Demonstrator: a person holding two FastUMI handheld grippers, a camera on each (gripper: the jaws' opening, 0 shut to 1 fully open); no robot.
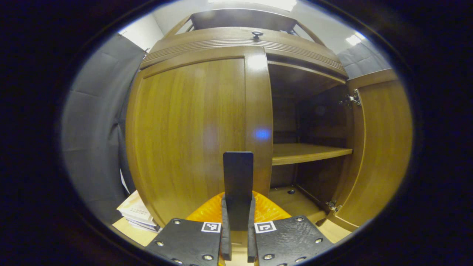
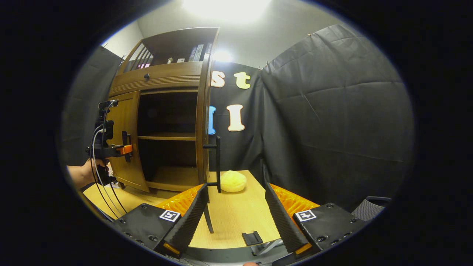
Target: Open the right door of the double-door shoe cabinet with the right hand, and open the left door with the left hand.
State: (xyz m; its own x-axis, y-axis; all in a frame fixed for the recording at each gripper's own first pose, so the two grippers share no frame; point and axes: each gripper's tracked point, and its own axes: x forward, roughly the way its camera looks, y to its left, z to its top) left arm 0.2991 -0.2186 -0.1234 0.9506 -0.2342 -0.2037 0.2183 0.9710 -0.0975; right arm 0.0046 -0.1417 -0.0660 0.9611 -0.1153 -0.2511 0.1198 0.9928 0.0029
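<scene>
Left tool (image 1: 238, 236): fingers pressed onto the left door handle (image 1: 238, 177), a dark vertical bar dead ahead on the closed left door (image 1: 192, 129). Right tool (image 2: 234, 218): fingers spread, holding nothing; right door (image 2: 202, 111) already swung open, its handle (image 2: 218, 162) just ahead. Step in hand: opening the left door. Next move likely an outward pull, arcing about the hinge, grip kept firm.

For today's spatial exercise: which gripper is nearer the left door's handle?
Left. The left gripper is shut on the left door's handle; the right gripper hangs open, back from the cabinet.
</scene>
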